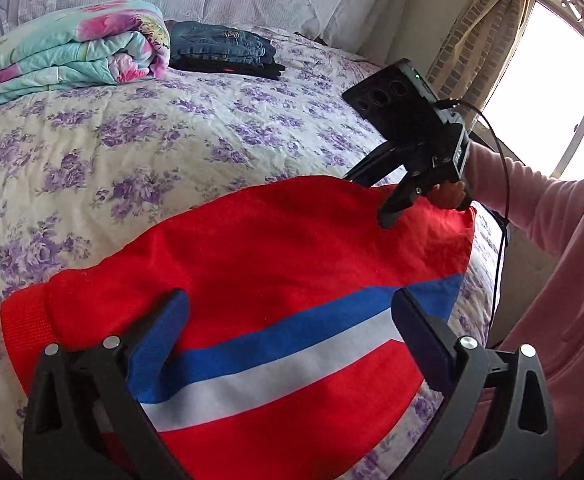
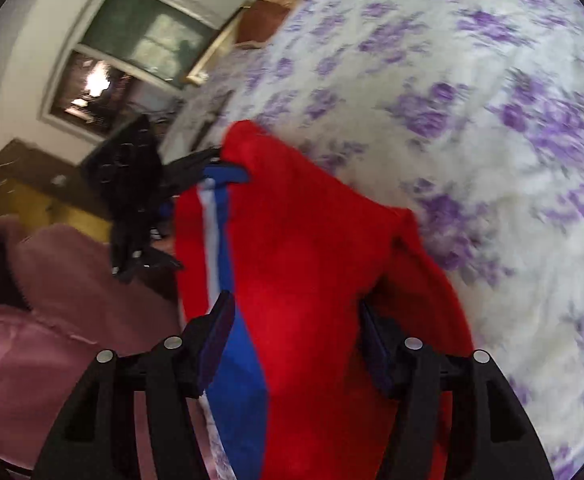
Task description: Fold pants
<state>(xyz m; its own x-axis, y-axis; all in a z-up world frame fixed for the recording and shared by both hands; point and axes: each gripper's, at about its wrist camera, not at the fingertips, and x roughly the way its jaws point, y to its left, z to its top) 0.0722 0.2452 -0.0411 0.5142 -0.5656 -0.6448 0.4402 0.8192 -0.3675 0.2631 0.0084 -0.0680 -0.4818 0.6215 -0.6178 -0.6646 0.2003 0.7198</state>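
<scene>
Red pants [image 1: 275,240] with a blue and white side stripe lie folded on the flowered bed near its front edge. My left gripper [image 1: 292,312] is open, its fingers spread over the striped part close to the cloth. My right gripper [image 1: 372,204] is at the pants' far right end with its fingers apart. In the blurred right wrist view the red pants [image 2: 308,248] run between the open fingers of my right gripper [image 2: 292,332], and my left gripper [image 2: 227,164] is at the far end of the cloth.
A rolled floral quilt [image 1: 71,52] and a stack of folded jeans and dark pants [image 1: 223,48] sit at the back of the bed [image 1: 171,128]. A curtain and bright window [image 1: 532,92] are at the right. The person's pink sleeve [image 1: 552,216] is at the bed's right edge.
</scene>
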